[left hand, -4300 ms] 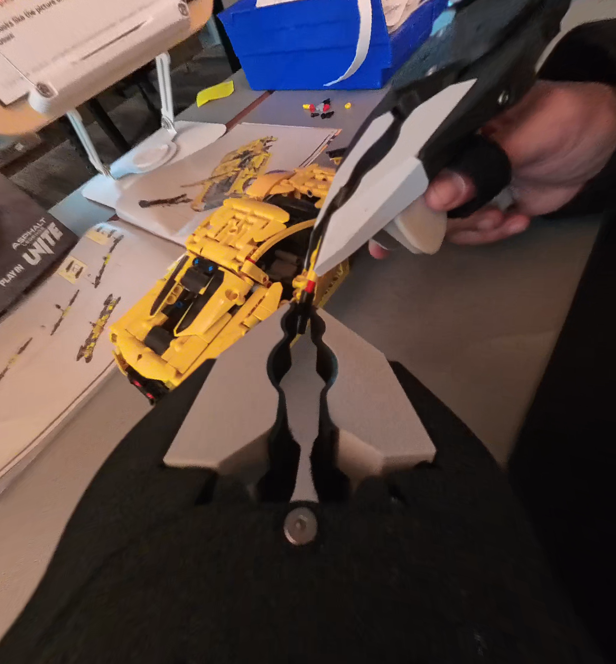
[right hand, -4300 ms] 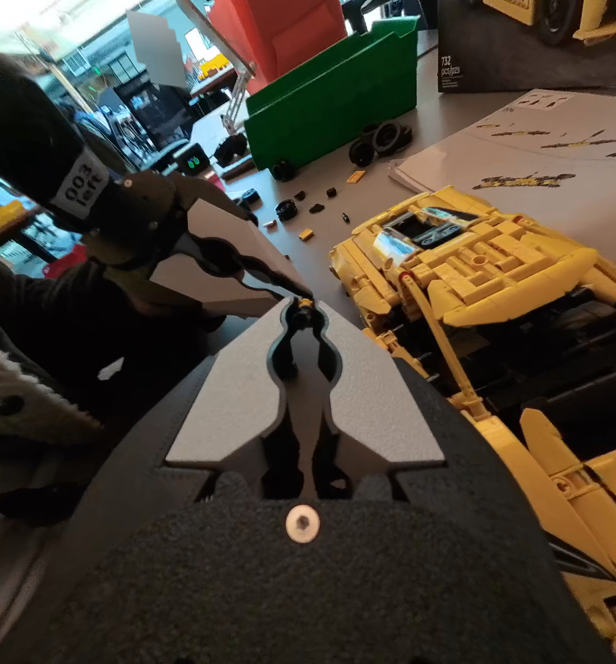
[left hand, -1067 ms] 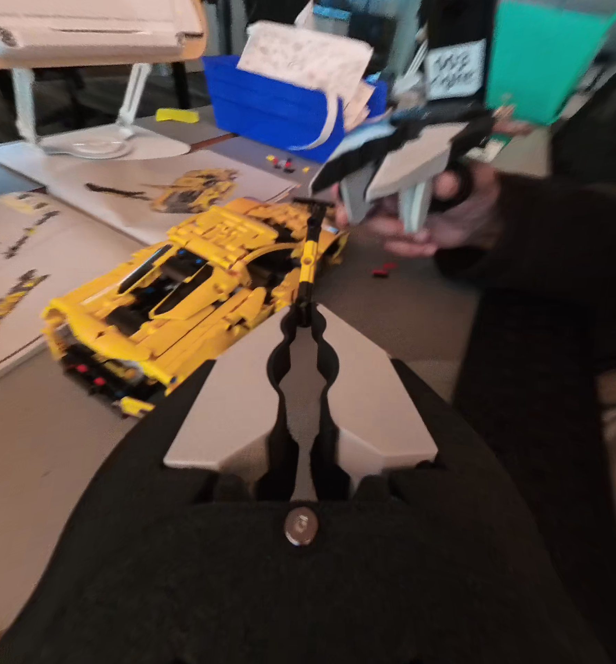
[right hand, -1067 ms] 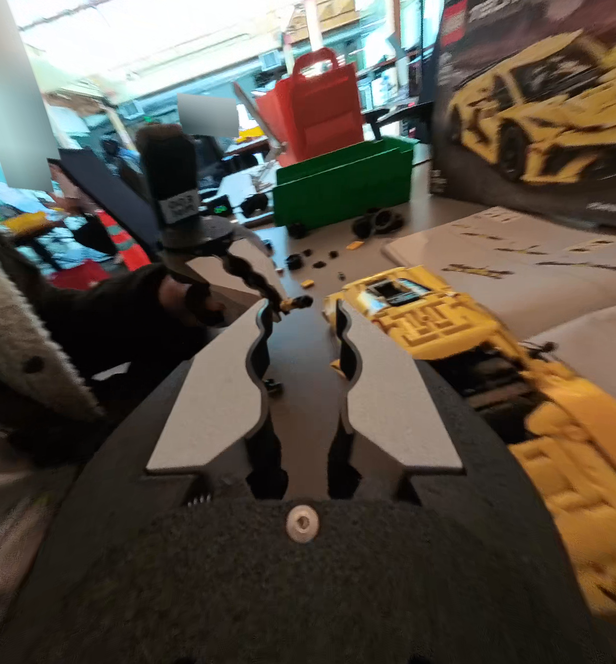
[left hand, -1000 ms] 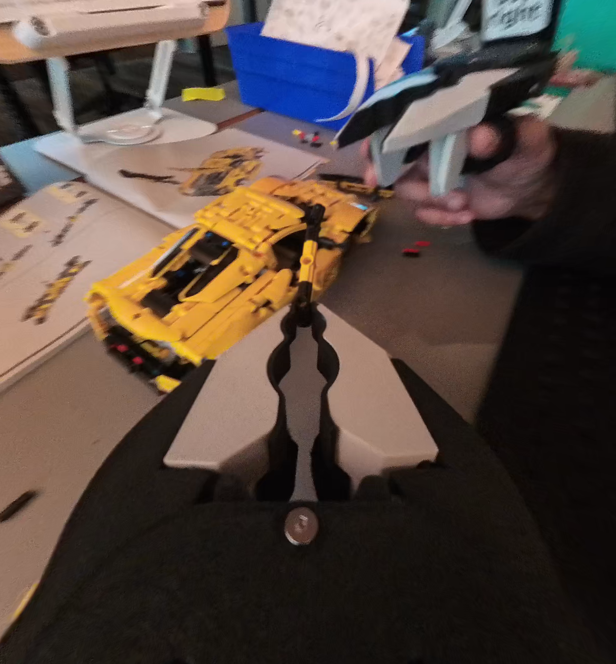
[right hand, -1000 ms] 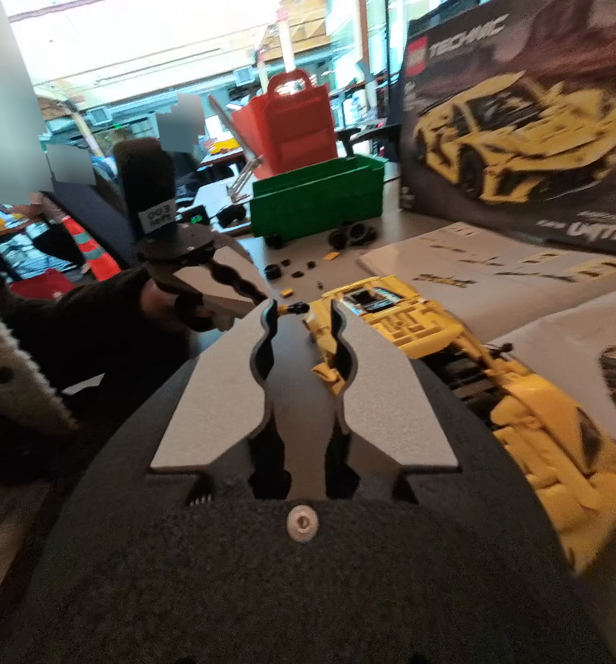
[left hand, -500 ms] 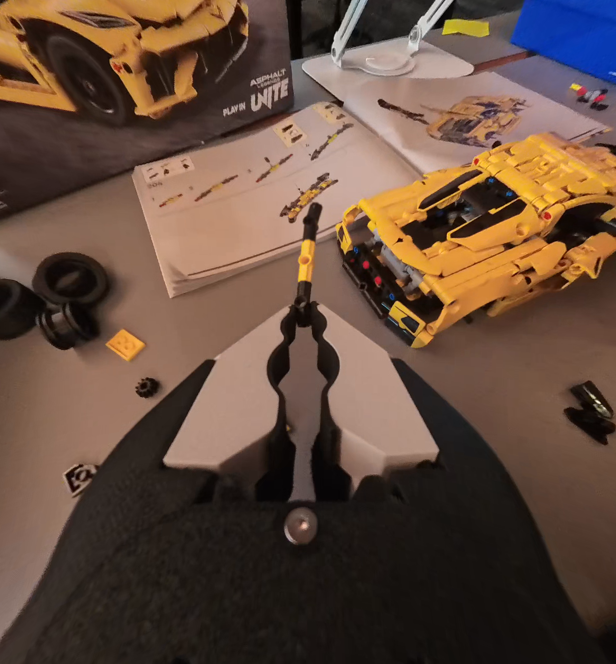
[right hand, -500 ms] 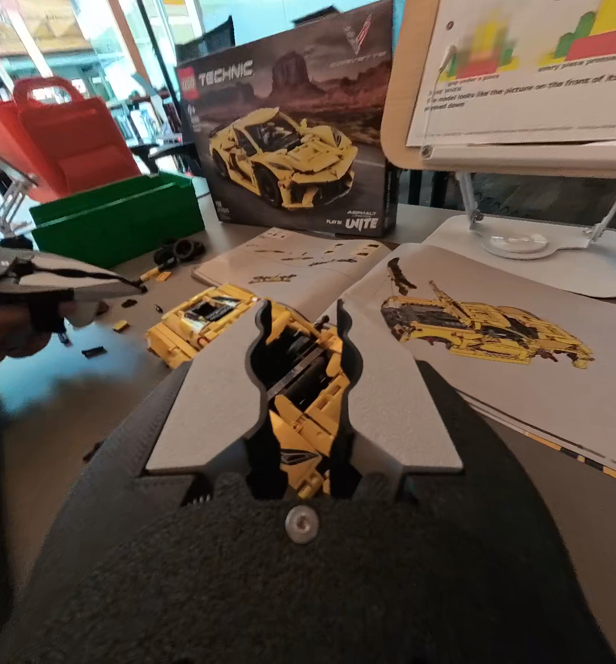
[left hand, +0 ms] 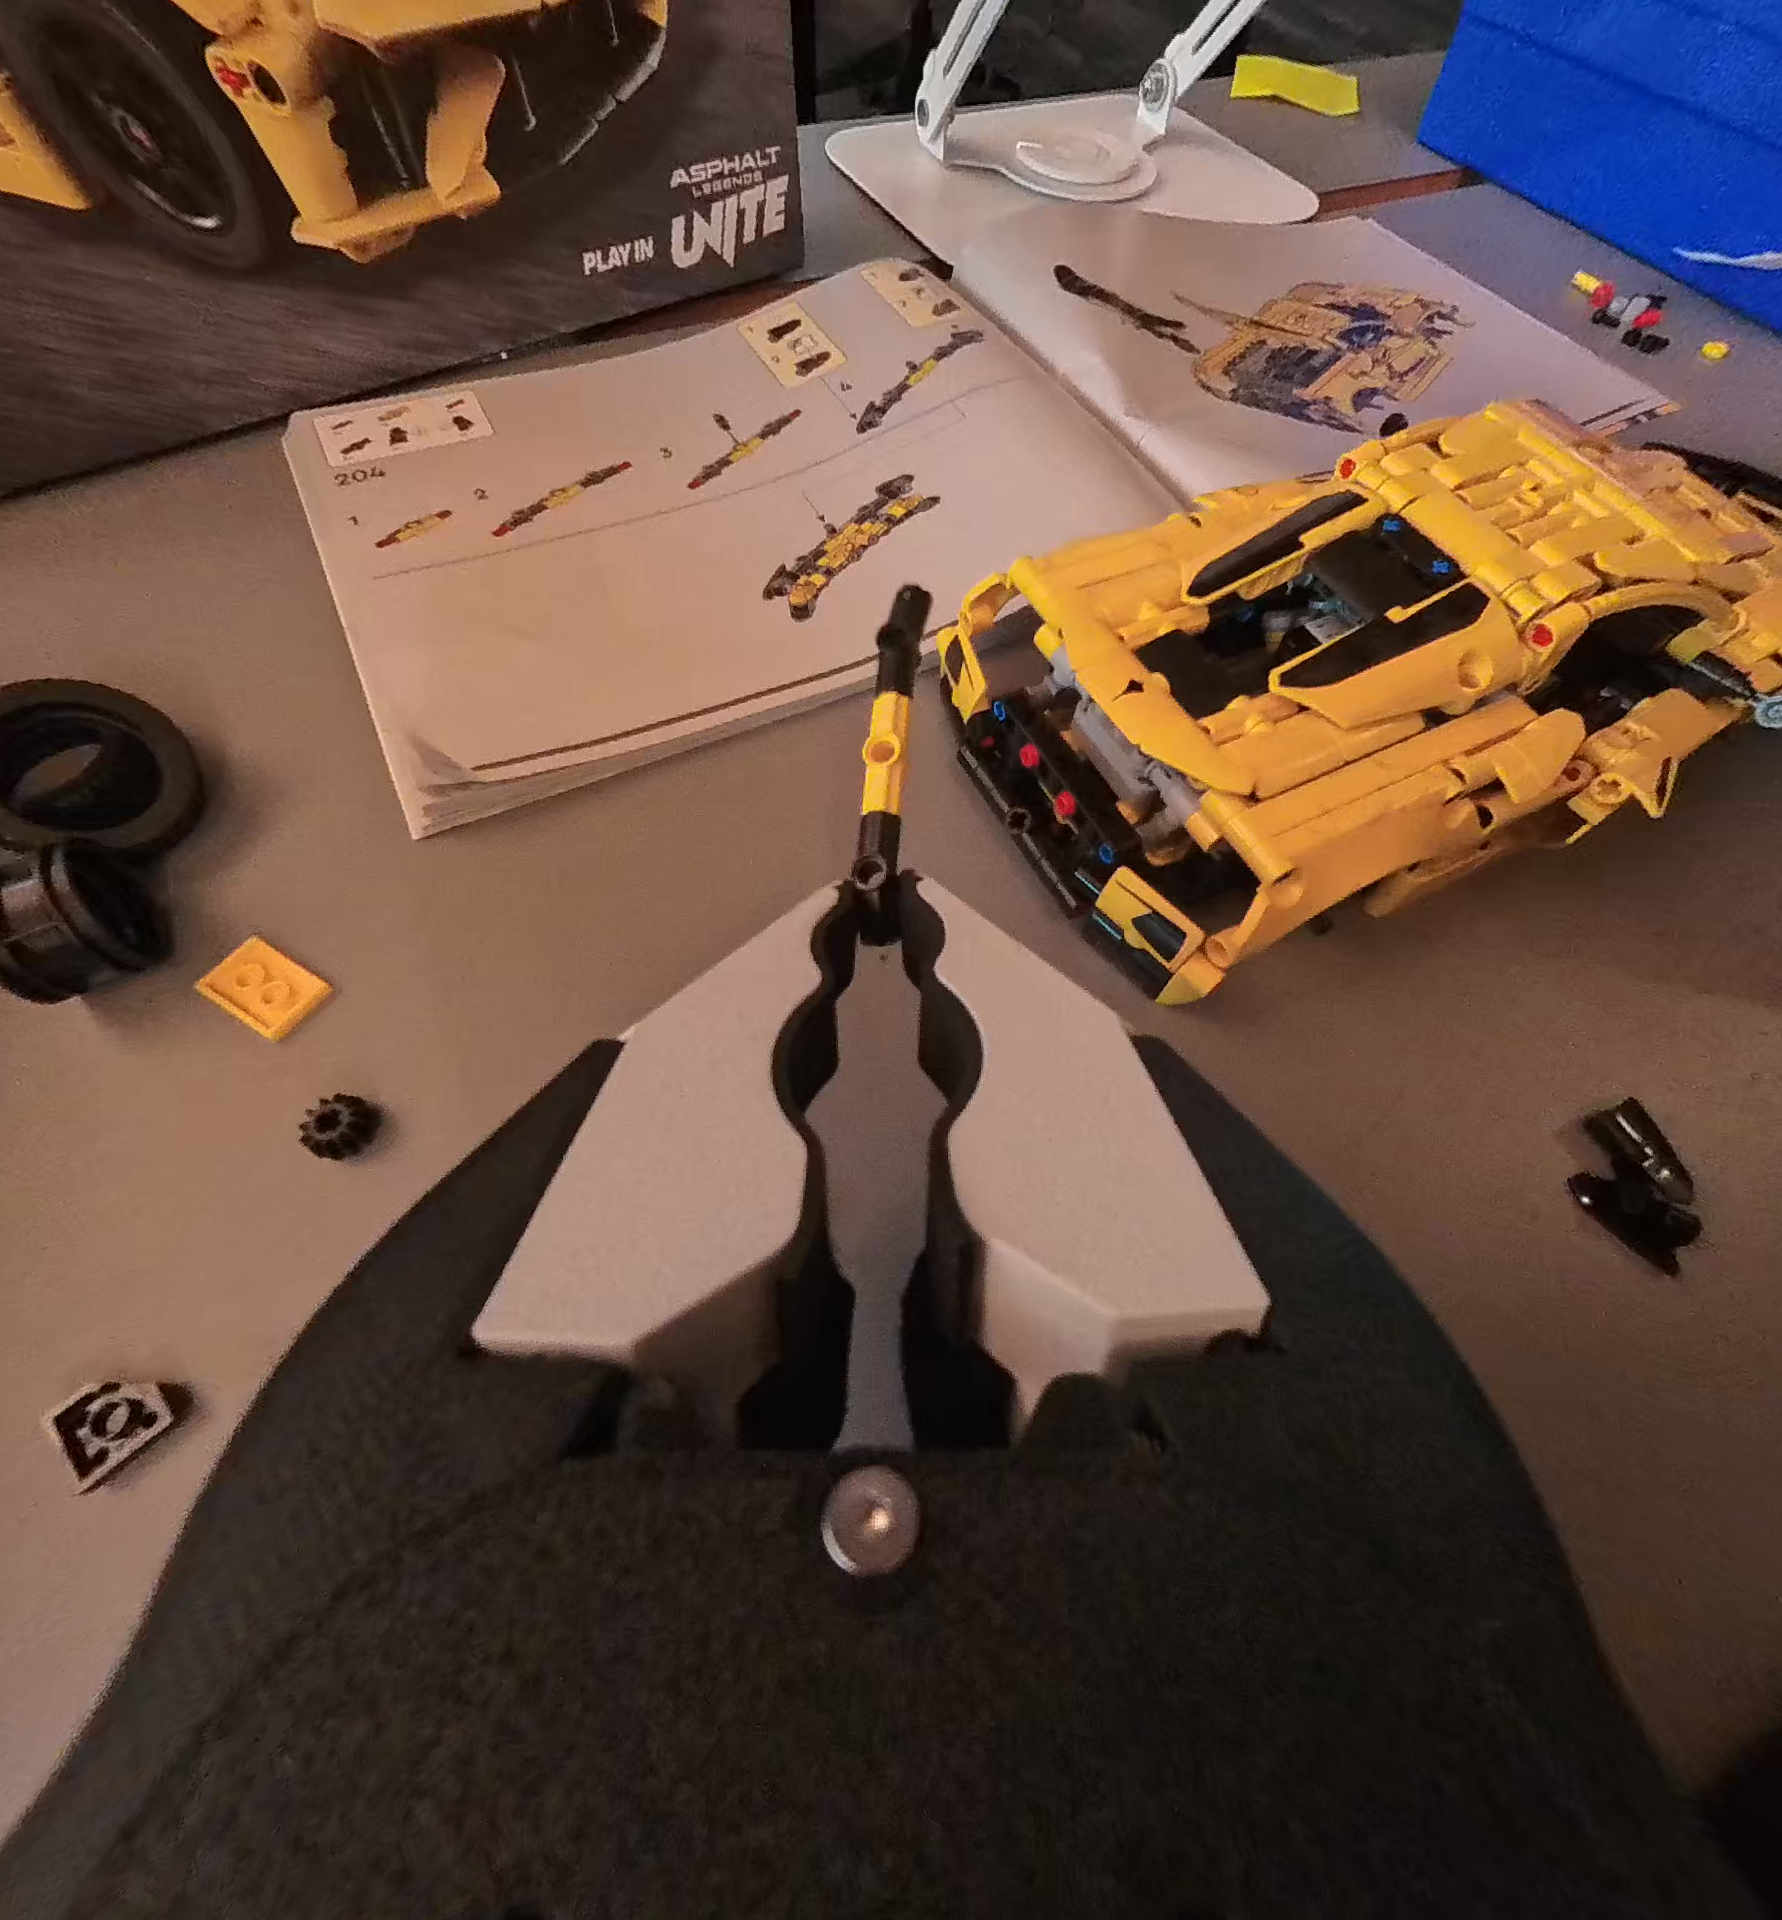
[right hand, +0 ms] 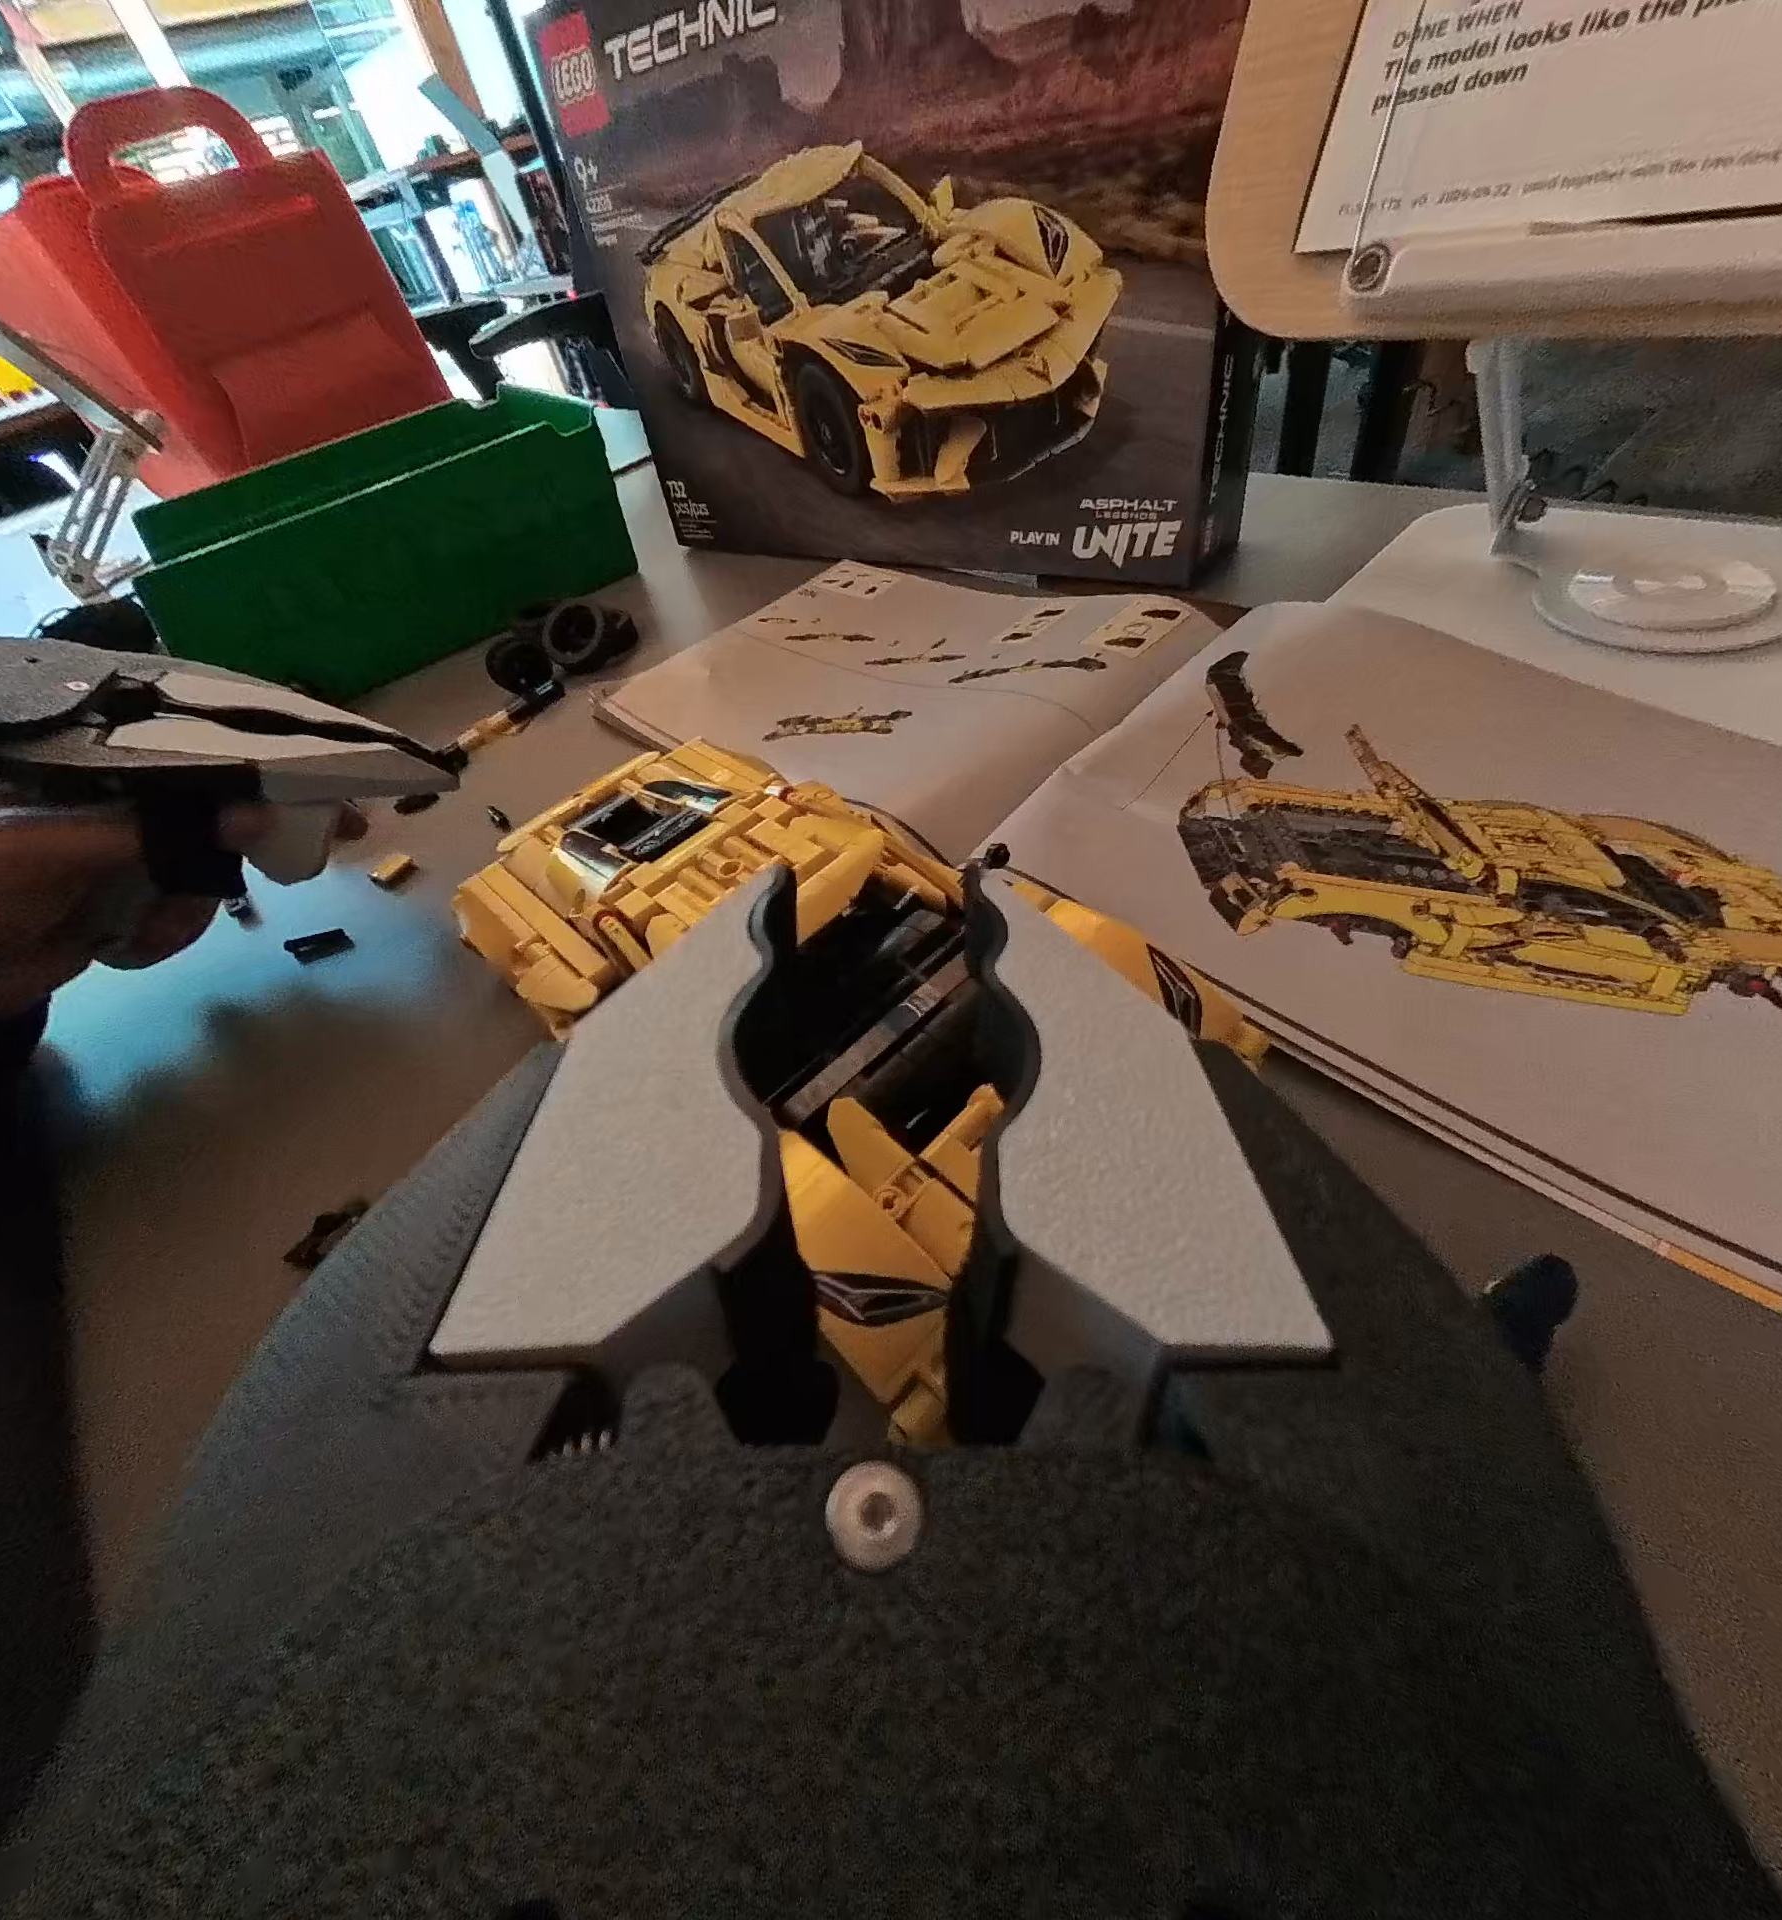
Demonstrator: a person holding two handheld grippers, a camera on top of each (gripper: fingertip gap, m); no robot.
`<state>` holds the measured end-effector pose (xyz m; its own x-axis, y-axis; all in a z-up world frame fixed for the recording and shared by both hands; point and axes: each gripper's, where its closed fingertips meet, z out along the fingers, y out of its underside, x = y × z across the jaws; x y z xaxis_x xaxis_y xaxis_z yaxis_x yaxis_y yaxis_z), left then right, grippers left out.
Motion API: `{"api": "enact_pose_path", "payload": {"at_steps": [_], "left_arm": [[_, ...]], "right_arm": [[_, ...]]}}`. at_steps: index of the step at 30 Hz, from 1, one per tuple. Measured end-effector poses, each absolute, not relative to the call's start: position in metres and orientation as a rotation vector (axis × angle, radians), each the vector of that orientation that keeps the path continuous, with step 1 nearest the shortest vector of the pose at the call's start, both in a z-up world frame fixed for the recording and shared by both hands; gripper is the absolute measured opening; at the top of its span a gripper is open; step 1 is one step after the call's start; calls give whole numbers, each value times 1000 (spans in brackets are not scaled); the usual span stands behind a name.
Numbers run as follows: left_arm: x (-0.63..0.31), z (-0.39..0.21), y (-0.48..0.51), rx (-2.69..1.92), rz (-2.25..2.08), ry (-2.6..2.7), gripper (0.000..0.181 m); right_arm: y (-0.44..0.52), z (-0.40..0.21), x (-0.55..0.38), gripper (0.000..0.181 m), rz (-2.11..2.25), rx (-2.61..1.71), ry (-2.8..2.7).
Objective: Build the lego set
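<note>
Each claw has a rough, black, rounded body with one silver screw at its centre. The left claw (left hand: 874, 902) and right claw (right hand: 879, 914) carry two pale grey wedge-shaped fingers (left hand: 679, 1174) edged with wavy black pads.

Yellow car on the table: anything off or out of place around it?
Nothing looks damaged or spilled. The yellow car sits flat but has no wheels on; loose tyres lie off near the box, and small parts are scattered. The left tongs pinch a thin black-and-yellow rod away from the car.
</note>
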<state>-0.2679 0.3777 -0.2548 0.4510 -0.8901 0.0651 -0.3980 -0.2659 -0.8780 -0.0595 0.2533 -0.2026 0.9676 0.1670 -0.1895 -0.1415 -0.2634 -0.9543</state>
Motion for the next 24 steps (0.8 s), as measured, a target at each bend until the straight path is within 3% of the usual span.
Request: {"api": "enact_pose_path", "payload": {"at_steps": [5, 12, 19, 21, 24], "left_arm": [[-255, -232, 359, -1719, -904, 1121, 7], [-230, -192, 250, -1256, -1290, 1477, 7], [-228, -215, 213, -1219, -1278, 1689, 7], [-228, -217, 208, -1228, -1293, 1706, 7], [-227, -216, 204, -1227, -1285, 1704, 7]], "right_arm": [[251, -195, -72, 30, 385, -1771, -68], [219, -172, -168, 39, 858, -1625, -462], [207, -194, -200, 26, 867, -1715, -625], [203, -194, -204, 8, 846, -1712, -663], [202, -190, -204, 8, 840, -1692, -655]]}}
